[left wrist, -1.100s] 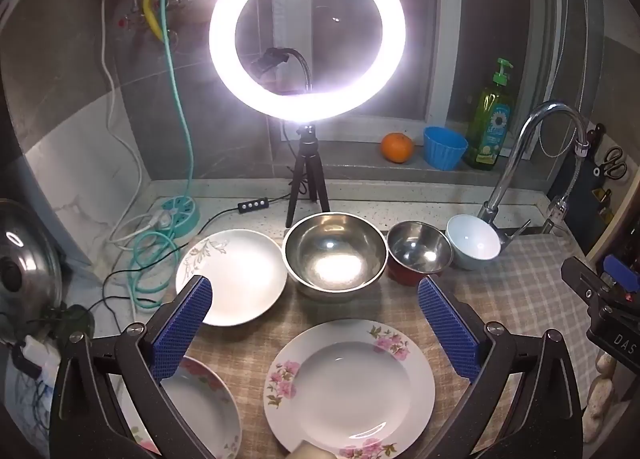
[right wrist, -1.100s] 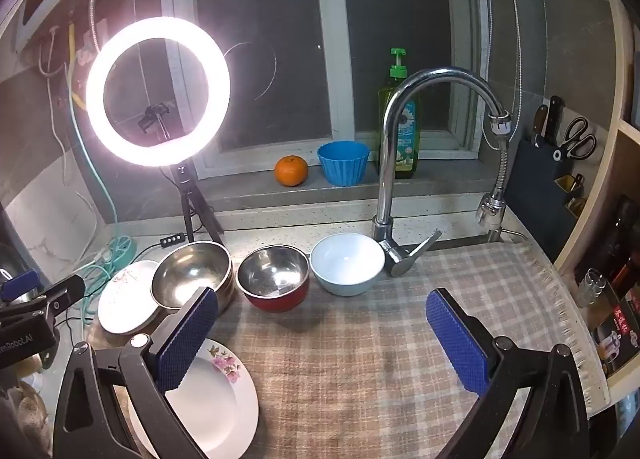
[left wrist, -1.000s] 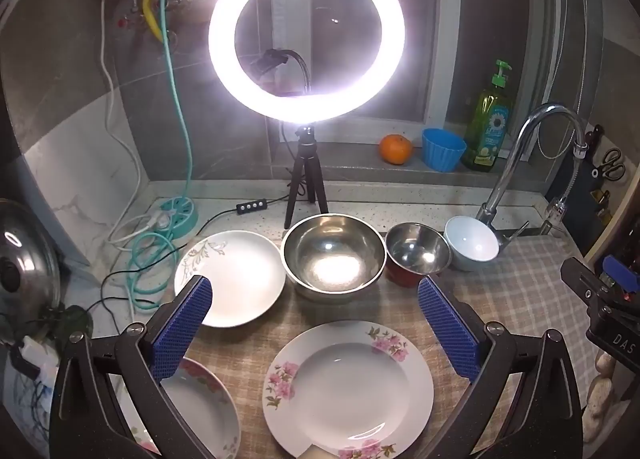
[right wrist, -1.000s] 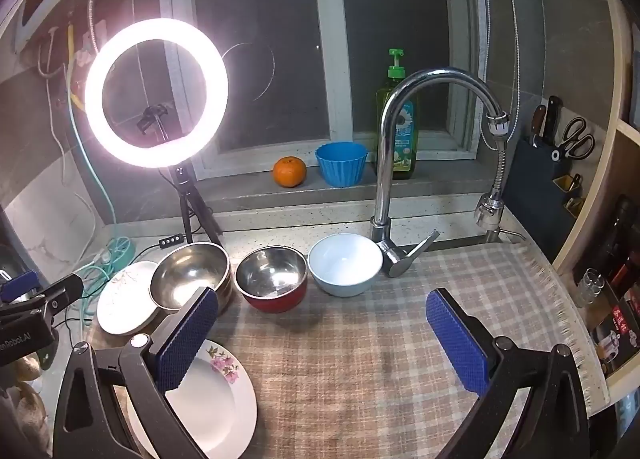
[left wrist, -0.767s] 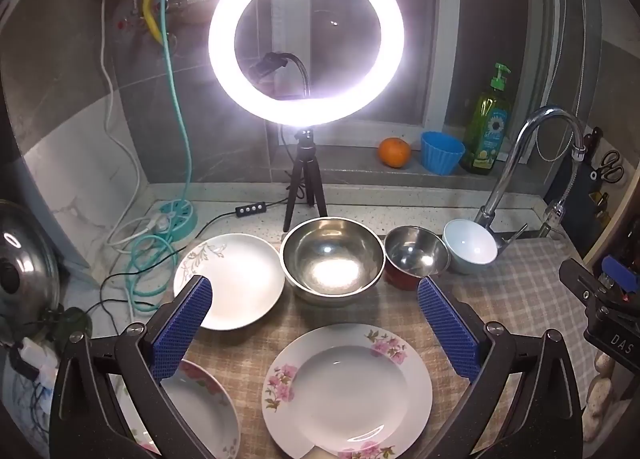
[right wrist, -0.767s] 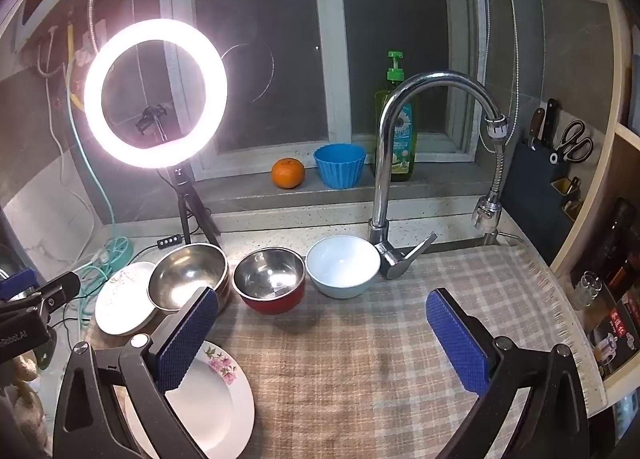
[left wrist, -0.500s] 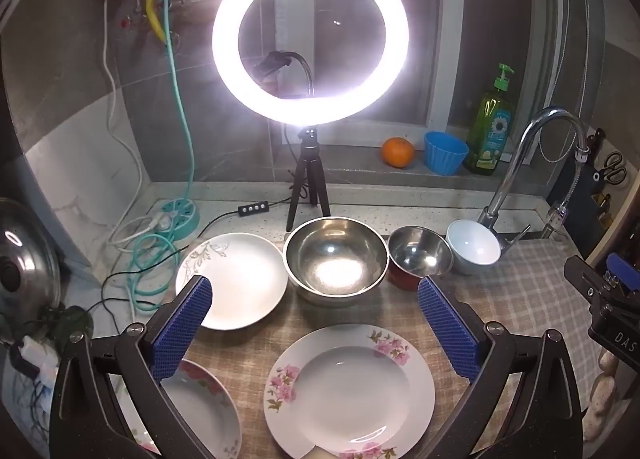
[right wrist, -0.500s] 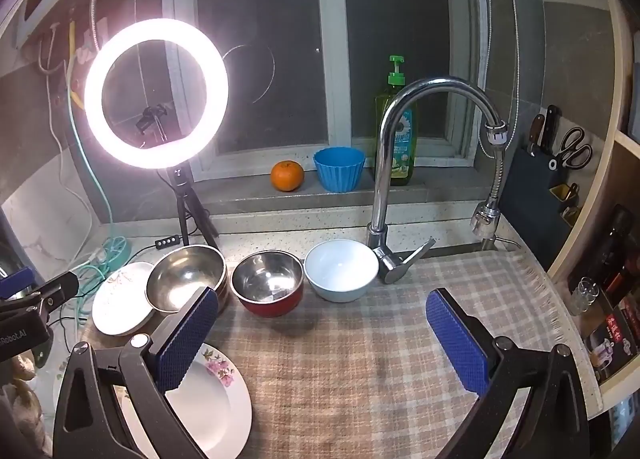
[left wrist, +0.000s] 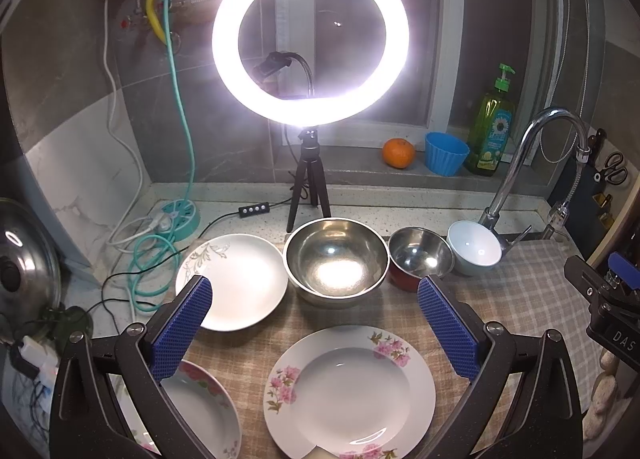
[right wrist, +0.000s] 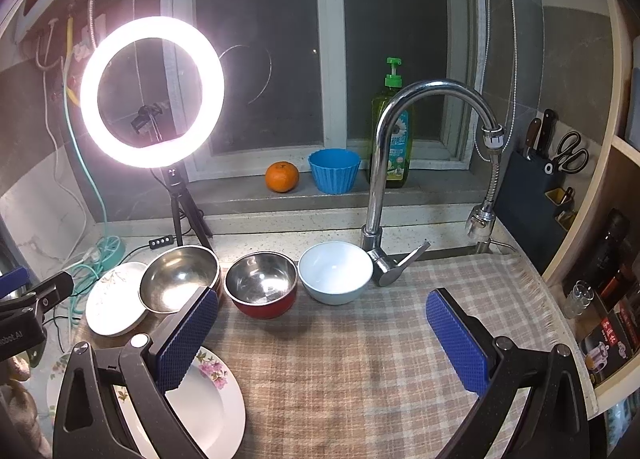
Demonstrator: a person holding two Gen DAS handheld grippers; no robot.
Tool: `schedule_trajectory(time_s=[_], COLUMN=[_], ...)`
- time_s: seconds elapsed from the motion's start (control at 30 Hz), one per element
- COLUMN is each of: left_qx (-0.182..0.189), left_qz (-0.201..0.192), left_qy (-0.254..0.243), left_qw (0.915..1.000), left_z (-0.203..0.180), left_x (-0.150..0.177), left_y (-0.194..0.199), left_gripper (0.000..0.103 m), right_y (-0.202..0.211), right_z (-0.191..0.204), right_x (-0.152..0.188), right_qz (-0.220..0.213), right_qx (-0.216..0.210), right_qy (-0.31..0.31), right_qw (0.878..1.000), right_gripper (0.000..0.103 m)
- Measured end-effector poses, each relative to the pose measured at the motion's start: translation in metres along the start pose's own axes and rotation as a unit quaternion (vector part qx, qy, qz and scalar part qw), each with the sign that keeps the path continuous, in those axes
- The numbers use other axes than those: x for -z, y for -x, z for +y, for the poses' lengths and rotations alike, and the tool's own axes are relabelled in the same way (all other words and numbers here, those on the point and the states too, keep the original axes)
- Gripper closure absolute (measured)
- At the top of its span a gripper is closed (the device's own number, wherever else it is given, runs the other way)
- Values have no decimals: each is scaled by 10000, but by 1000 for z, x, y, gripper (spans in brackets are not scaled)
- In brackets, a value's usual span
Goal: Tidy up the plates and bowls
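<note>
Left wrist view: the left claw hangs spread wide with nothing between its blue ridged pads, above a checked cloth-covered tabletop. At 6 o'clock lies a white round plate with pink flowers on its rim; at 7 o'clock a second pink-flowered plate is partly hidden behind the left finger. At 10 o'clock sits a plain white plate with a grey leaf sprig, its edge just beside a large stainless steel bowl at 12 o'clock. To the right follow a smaller steel bowl with a red outside and a pale blue-white ceramic bowl — all three in a row, close together.

Right wrist view: the right claw is likewise wide apart and empty, over bare cloth. The bowl row runs from 10 to 12 o'clock, and a chrome gooseneck tap stands just right of the ceramic bowl.
</note>
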State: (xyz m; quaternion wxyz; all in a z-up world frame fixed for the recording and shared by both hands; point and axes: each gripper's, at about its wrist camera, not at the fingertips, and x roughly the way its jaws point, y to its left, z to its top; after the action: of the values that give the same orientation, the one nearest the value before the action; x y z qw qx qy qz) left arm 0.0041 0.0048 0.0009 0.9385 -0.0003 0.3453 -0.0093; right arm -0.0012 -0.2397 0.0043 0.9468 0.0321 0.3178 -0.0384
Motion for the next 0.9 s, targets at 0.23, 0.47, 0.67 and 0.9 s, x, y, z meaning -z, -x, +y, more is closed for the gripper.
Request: schedule_trajectory(time_s=[0.23,0.47,0.67,0.9], left_qx=[-35,-26,-22,12], left_qz=[-82,-84,-88,-99], left_qy=[13,27,20,57], left_qw=[10000,10000,10000,9999], left_z=[-1,0,-2,-1], left_x=[1,3,2,2], left_y=[2,3,4,7], left_gripper=[1,1,1,2], right_y=[0,0,0,1], right_z=[0,0,-1,-1], right_x=[-1,-1,-1,-1], right_qz=[-3,-4,-2,-7], right_qx=[1,6,9,37], right_qy=[-2,9,8,19], right_qw=[10000,10000,10000,10000], right_gripper=[0,0,0,0])
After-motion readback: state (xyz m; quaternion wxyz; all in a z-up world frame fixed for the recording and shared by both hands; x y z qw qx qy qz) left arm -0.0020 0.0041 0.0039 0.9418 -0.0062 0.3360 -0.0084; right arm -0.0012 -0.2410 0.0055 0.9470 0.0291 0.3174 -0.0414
